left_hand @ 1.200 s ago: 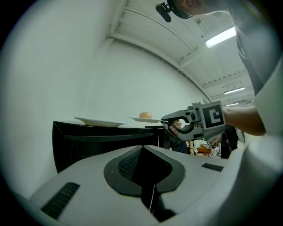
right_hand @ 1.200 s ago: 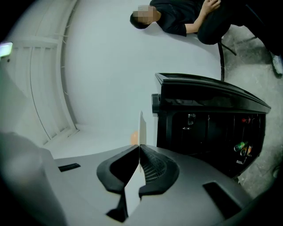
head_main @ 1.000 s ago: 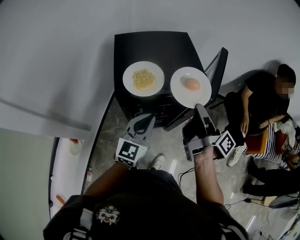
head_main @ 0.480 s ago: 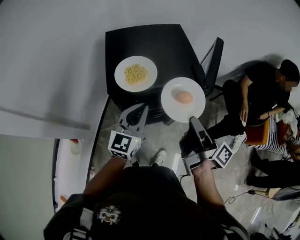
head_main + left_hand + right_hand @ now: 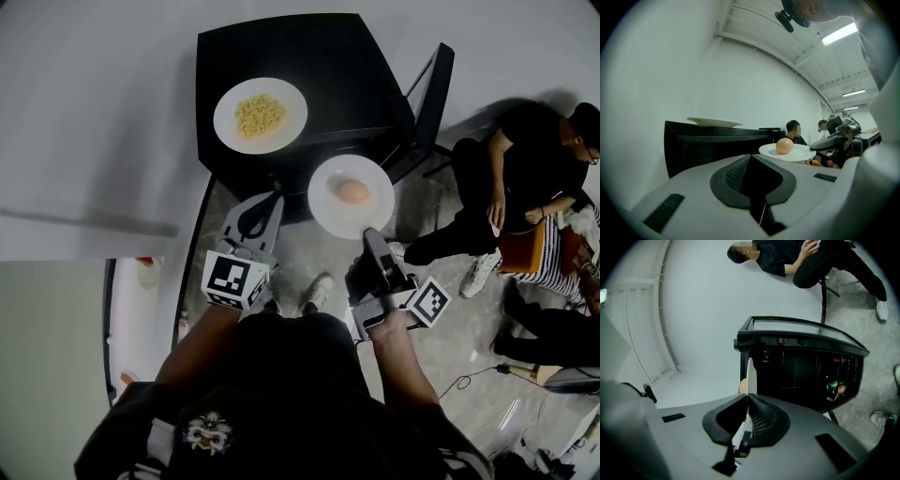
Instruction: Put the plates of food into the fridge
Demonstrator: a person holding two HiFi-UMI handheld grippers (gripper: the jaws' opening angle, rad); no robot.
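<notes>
Plate (image 5: 286, 129) w/ noodles(?) atop fridge (image 5: 319, 52), door (image 5: 429, 101) open

Person in black, with hand-held tongs on each side.
The left tongs (image 5: 273, 199) and right tongs (image 5: 369, 232) have pale grey moulded shells with dark, cross-ribbed pads (image 5: 733, 176) and small black slots in the casing. Each carries a white cube (image 5: 232, 279) printed with black square markers. The top (image 5: 281, 394) is black and short-sleeved, with a pale emblem (image 5: 208, 433) on the front and white stripes at the shoulders.
</notes>
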